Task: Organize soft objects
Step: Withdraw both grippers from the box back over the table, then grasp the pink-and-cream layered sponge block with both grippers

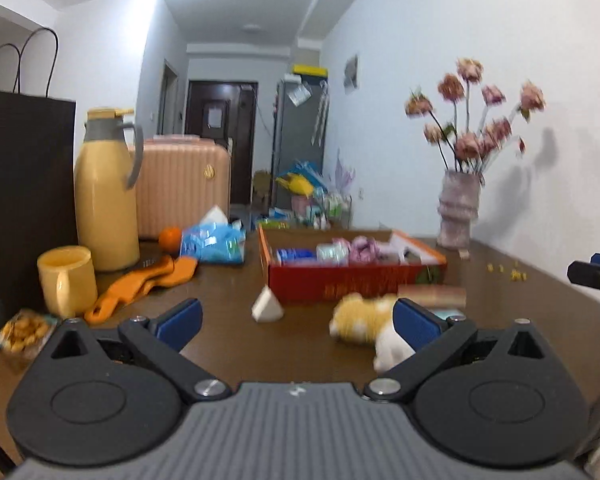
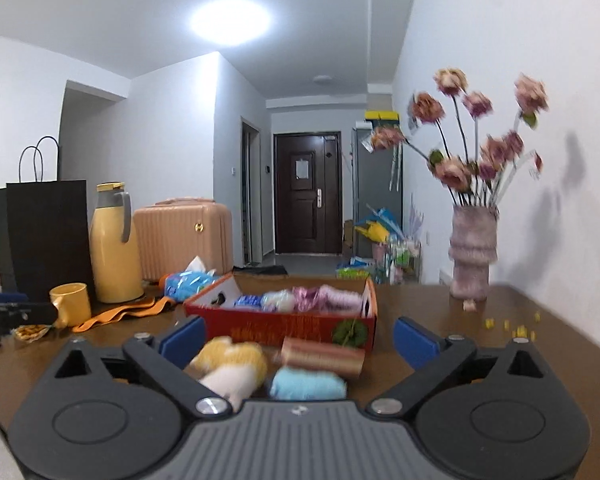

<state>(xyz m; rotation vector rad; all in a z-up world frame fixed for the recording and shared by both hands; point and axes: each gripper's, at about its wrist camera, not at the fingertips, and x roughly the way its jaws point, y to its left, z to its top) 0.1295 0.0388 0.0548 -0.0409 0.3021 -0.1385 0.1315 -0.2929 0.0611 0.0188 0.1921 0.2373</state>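
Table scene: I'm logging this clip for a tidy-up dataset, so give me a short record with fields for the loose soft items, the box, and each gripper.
loose soft items: yellow and white plush toy, light blue roll, striped brownish roll, all on the table in front of the box
box: red cardboard box, open, already holding wrapped soft packs
left gripper: open, nothing between the pads
right gripper: open, holding nothing; plush and rolls lie ahead of it
background: vase of flowers by the wall

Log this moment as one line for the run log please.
left gripper: open, empty | right gripper: open, empty | plush toy, blue towel: on table before red box
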